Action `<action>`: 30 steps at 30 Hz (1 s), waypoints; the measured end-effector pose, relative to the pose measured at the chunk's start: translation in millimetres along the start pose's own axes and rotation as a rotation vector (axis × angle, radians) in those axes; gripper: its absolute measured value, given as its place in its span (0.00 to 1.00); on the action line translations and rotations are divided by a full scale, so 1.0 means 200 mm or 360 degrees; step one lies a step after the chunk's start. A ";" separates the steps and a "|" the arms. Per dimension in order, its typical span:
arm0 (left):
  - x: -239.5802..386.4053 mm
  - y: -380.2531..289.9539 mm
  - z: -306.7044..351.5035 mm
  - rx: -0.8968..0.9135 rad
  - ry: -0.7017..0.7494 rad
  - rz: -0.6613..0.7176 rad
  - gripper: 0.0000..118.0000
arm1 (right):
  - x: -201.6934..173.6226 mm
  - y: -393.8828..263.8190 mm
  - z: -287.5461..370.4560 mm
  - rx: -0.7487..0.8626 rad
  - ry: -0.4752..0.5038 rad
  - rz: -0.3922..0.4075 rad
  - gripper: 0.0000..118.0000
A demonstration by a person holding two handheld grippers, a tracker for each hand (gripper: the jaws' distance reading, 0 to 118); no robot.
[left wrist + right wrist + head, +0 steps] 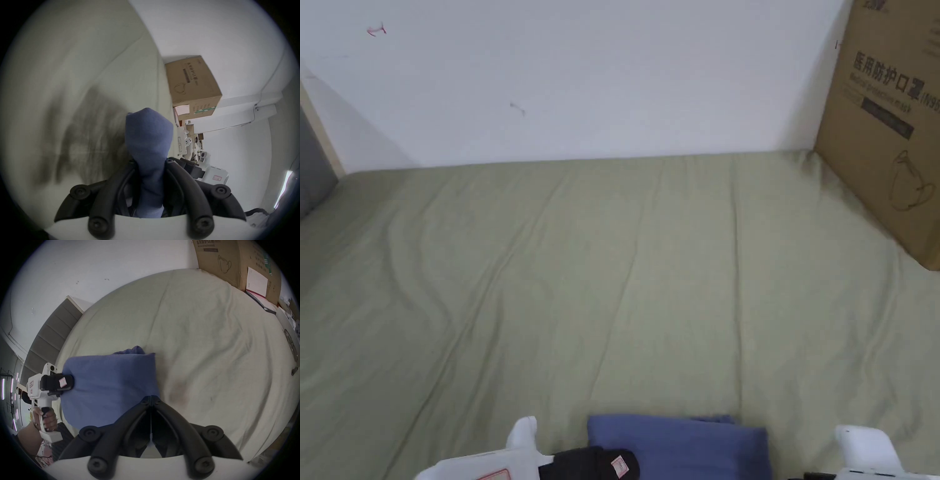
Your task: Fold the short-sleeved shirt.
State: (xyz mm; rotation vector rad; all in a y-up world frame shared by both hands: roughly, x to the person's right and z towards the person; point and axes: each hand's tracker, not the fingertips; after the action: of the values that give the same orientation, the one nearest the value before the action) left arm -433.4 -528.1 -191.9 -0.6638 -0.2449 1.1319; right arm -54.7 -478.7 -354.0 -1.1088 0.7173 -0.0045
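The blue short-sleeved shirt (681,444) is folded into a small rectangle at the near edge of the green bed sheet (612,281). My left gripper (631,465) is shut on the shirt's left edge. In the left gripper view, blue fabric (148,133) runs up between the closed jaws of that gripper (150,161). In the right gripper view, my right gripper (151,396) has its jaws pressed together at the lower right edge of the shirt (110,386). The left gripper (72,382) is across from it, held by a hand. The right gripper's white body (865,447) sits just right of the shirt.
A large cardboard box (887,125) stands on the bed's far right corner against the white wall. A grey padded headboard (53,337) borders the bed on the left. The wrinkled sheet stretches out beyond the shirt. Cluttered items (191,146) lie past the bed's right side.
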 end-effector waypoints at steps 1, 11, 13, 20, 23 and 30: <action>0.03 0.03 0.08 0.0033 0.0025 -0.0052 0.16 | -0.02 -0.01 0.04 0.0006 0.0008 0.0014 0.00; -0.09 0.47 1.14 0.0093 0.0696 -0.0212 0.16 | -0.21 -0.02 0.27 0.0042 -0.0010 0.0175 0.00; -0.11 0.55 1.34 0.0098 0.0868 -0.0231 0.16 | -0.26 -0.02 0.28 0.0053 -0.0014 0.0179 0.00; -0.22 0.74 1.78 0.0120 0.1163 -0.0101 0.24 | -0.37 0.00 0.23 -0.0007 -0.0022 0.0216 0.00; -0.20 0.70 1.85 0.0141 0.1262 -0.0034 0.99 | -0.42 0.01 0.22 -0.0028 0.0034 0.0219 0.00; -0.14 0.65 1.92 0.0227 0.1455 -0.0042 0.95 | -0.46 0.04 0.24 -0.0021 0.0040 0.0227 0.00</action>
State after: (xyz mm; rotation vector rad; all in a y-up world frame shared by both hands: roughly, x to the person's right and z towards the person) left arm -736.4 -379.4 34.4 -0.9752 0.5985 0.7167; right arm -103.6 -404.1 -300.9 -1.0700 0.8183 0.1079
